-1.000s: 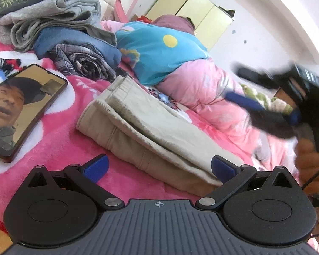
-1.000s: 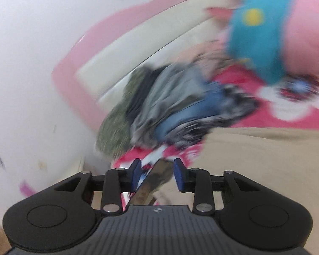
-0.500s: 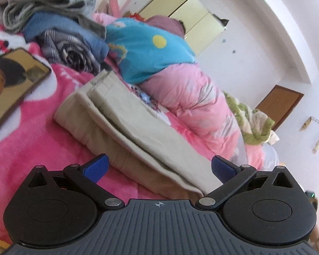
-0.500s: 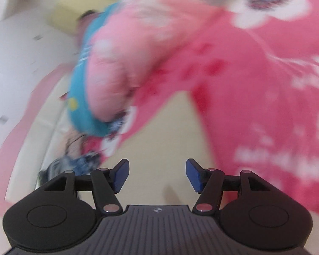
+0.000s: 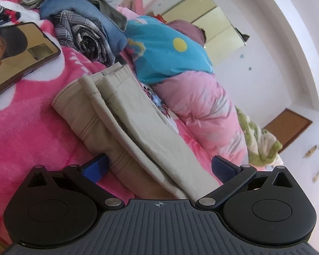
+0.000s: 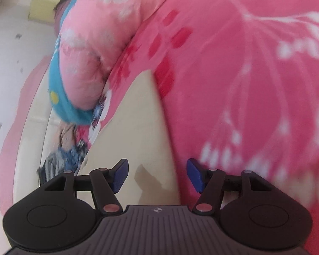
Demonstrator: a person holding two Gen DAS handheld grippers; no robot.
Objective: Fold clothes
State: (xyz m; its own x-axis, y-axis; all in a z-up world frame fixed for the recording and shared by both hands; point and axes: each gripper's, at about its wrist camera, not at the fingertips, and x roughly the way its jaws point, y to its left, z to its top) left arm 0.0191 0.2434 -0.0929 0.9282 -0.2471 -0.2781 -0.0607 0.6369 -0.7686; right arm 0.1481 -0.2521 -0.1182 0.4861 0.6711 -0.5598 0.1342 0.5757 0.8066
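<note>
Straddling the near end of the folded beige trousers (image 5: 125, 114) on the pink blanket (image 5: 25, 127), your left gripper (image 5: 159, 165) and right gripper (image 6: 157, 175) gape empty: bite the whole stack.

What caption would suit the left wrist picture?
Open left hand-held gripper straddling folded beige trousers on a pink blanket.

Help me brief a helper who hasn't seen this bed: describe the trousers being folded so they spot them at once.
On the pink flowered blanket, between the phone and the long pink quilt, lie the beige trousers, folded in flat layers. They are the only plain, pale garment; the pile of clothes behind them is grey, blue and checked.
</note>
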